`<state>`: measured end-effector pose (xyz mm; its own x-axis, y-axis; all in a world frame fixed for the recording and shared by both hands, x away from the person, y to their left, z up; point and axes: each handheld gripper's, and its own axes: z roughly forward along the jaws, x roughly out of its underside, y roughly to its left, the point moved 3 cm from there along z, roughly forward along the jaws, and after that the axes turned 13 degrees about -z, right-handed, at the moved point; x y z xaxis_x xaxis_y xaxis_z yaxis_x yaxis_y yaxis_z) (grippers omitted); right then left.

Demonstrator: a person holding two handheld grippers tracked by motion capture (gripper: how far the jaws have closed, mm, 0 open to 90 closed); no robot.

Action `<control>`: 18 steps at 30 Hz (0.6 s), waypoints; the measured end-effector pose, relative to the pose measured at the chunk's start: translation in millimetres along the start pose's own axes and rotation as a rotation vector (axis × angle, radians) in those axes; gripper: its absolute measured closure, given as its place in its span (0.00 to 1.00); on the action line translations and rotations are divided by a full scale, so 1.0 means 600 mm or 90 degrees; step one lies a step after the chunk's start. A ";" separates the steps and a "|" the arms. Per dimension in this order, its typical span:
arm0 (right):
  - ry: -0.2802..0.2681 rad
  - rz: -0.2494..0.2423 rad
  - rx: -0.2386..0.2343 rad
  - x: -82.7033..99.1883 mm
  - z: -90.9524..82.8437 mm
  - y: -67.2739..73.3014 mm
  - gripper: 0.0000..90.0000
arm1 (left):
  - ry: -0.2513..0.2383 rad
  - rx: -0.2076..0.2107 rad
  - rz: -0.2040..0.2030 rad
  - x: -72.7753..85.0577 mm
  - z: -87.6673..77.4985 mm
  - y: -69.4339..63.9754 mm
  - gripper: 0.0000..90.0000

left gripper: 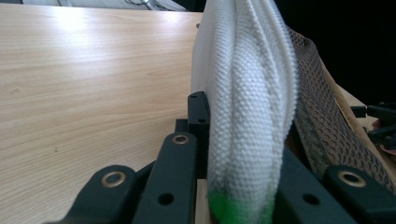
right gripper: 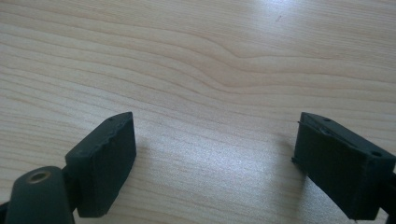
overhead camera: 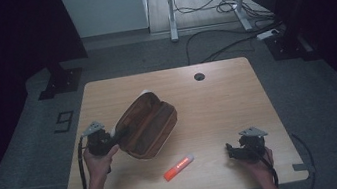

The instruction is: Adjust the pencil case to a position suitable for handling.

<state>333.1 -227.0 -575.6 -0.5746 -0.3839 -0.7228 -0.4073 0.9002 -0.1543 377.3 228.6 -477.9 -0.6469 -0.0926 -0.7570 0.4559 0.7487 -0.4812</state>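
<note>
On the wooden table (overhead camera: 217, 97) the brown pouch (overhead camera: 147, 125) serves as the landmark; it lies a little left of the table's middle, unzipped, its long opening running diagonally from lower left to upper right.

At the pouch's lower-left end sits the left gripper (overhead camera: 112, 137), held by the person's left hand (overhead camera: 97, 158). Its jaws are pinched on the edge of the pouch: in the left gripper view a thick fold of white woven fabric (left gripper: 245, 116) stands upright between the two black jaws, with a green patch at its base and dark mesh lining (left gripper: 327, 135) just to the right of it.

Below and right of the pouch, near but apart from it, an orange-red marker (overhead camera: 179, 167) with a white cap lies on the wood, tilted so that the capped end points up and to the right.

Well to the right of the pouch, close to the table's near right corner, the right gripper (overhead camera: 233, 150) rests low over the bare wood in the person's right hand (overhead camera: 257, 162). Its jaws are spread wide, with plain tabletop between them in the right gripper view.
</note>
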 end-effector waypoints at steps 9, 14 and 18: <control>0.000 0.000 0.000 0.000 0.000 0.000 0.14 | 0.020 0.001 0.015 0.008 0.025 -0.009 0.94; 0.000 0.000 0.000 0.000 0.000 0.000 0.14 | 0.032 -0.002 0.021 0.015 0.042 -0.012 0.94; 0.000 0.000 0.000 0.000 0.000 0.000 0.14 | 0.047 -0.004 0.027 0.025 0.058 -0.012 0.94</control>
<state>333.1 -227.1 -575.6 -0.5745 -0.3843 -0.7227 -0.4076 0.9000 -0.1546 386.0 199.1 -501.2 -0.6700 -0.0125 -0.7422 0.4805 0.7549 -0.4464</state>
